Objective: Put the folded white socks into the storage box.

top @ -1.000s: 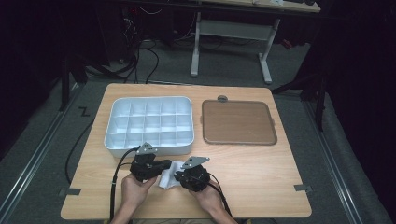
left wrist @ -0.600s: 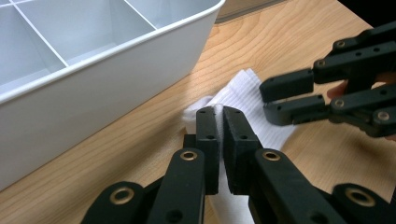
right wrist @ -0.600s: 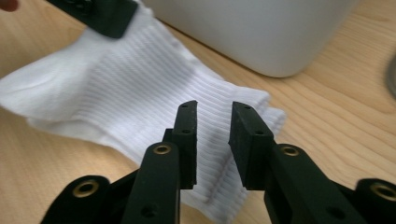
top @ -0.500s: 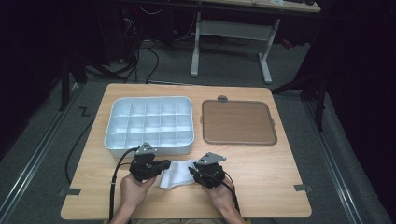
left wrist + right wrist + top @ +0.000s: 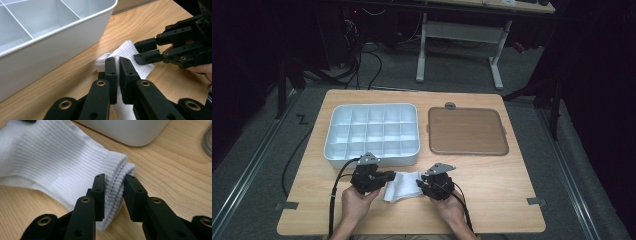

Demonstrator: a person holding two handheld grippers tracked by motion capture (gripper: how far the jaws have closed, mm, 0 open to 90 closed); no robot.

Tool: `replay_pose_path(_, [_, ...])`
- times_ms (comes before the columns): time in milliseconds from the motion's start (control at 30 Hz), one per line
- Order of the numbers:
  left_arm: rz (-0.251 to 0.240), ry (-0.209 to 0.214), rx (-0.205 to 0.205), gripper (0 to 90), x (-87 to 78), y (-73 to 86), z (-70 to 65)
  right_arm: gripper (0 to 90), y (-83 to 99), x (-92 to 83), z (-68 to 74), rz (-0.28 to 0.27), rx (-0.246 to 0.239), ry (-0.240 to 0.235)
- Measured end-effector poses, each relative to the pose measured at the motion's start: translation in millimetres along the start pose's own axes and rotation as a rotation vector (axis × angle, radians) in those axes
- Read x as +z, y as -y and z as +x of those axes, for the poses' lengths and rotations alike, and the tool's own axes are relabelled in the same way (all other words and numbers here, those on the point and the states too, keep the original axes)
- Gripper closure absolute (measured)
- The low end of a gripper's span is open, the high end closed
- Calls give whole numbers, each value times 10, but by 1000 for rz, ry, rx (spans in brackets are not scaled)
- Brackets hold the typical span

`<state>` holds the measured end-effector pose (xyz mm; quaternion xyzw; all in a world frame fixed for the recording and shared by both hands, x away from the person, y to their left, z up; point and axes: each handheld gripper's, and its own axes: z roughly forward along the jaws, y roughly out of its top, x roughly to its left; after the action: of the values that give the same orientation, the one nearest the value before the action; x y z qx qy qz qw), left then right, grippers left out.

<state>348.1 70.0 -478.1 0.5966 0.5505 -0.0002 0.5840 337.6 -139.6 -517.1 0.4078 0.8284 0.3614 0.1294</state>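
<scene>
A white ribbed sock (image 5: pixel 404 184) lies on the wooden table near the front edge, stretched between both grippers. My left gripper (image 5: pixel 388 176) holds its left end; in the left gripper view the jaws (image 5: pixel 117 58) are pressed together with white cloth (image 5: pixel 127 47) pinched low between them. My right gripper (image 5: pixel 422 186) is at the sock's right end. Its jaws (image 5: pixel 115 177) have just been closing and now clamp the folded ribbed cuff (image 5: pixel 117 185), which fills the gap between the pads. The right gripper (image 5: pixel 136 51) also appears in the left gripper view, on the sock's far edge.
A white compartment tray (image 5: pixel 372 159) stands just behind the grippers, its wall close by (image 5: pixel 62 37) (image 5: pixel 125 132). A brown flat tray (image 5: pixel 467 131) lies to its right, with a small round grey object (image 5: pixel 450 105) behind it. Bare table extends right of my right hand.
My right gripper has moved to the right, away from the left one, and more of the sock now spreads between them. The left gripper has stayed put.
</scene>
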Motion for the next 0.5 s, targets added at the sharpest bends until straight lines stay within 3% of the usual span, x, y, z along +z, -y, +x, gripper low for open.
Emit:
replay_pose_path(100, [-4, 6, -18, 858, 10, -3, -6, 730, -6, 22, -2, 3, 3, -9])
replay_pose_path(500, [5, 24, -22, 858, 26, -21, -29, 741, -60, 94, 77, 14, -32, -28])
